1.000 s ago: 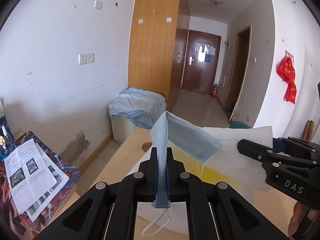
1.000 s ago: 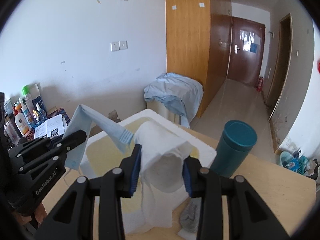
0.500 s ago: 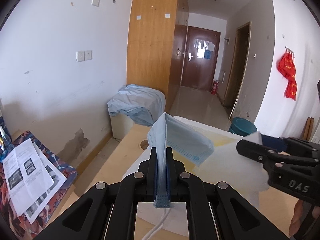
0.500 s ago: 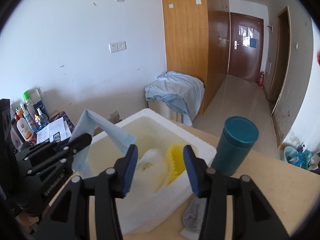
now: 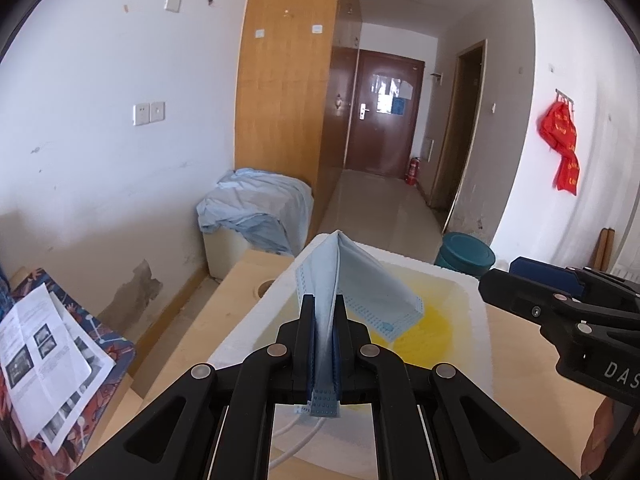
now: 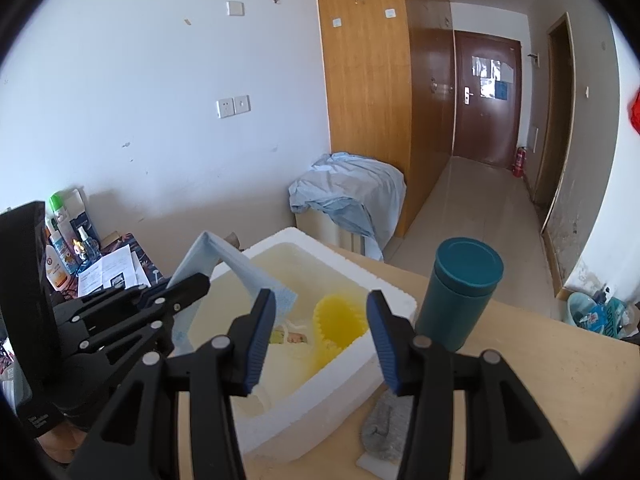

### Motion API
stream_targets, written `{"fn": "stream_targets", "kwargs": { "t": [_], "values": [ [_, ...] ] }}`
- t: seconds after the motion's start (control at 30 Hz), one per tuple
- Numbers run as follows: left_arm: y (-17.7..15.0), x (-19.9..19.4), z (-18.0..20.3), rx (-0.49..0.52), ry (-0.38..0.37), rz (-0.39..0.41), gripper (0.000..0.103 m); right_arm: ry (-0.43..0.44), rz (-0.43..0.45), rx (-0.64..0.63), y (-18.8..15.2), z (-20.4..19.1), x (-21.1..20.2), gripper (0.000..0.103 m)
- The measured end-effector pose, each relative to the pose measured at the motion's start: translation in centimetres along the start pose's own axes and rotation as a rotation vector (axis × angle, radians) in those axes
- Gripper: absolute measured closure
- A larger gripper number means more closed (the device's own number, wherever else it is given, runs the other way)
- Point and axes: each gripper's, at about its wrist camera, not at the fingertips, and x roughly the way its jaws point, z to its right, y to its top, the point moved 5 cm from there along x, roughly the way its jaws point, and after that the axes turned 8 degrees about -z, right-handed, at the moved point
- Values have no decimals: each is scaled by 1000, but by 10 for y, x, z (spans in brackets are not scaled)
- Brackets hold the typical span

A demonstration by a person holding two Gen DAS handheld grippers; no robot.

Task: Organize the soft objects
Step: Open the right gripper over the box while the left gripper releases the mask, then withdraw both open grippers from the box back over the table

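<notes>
My right gripper [image 6: 321, 334], jaws just spread and now empty, has dropped the white tissue into the white foam box [image 6: 320, 394], over which my left gripper [image 5: 323, 344] pinches the pale blue face mask [image 5: 356, 284].

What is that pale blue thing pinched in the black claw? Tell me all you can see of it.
It is a disposable face mask, pale blue, of thin pleated fabric with stitched edges and white ear loops dangling below. It is folded over into a peak. The left gripper is shut on its lower part and holds it upright above the white foam box; its free end droops toward the box's yellowish inside. Nothing else touches it.
</notes>
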Motion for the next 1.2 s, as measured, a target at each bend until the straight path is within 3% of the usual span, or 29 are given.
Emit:
{"fn": "stream_targets", "kwargs": {
  "t": [0.33, 0.43, 0.5, 0.57, 1.2],
  "values": [
    [1, 3, 5, 8, -20, 3, 91, -8, 2, 0, -2, 3, -2, 51],
    [1, 1, 4, 18, -4, 10, 71, -9, -1, 0, -3, 3, -2, 51],
    [1, -2, 4, 13, 5, 20, 41, -8, 0, 3, -4, 4, -3, 51],
    [1, -8, 2, -1, 8, 45, 34, -8, 1, 4, -5, 4, -5, 51],
    [-22, -44, 10, 6, 0, 52, 32, -34, 23, 40, -32, 9, -43, 51]
  ]
}}
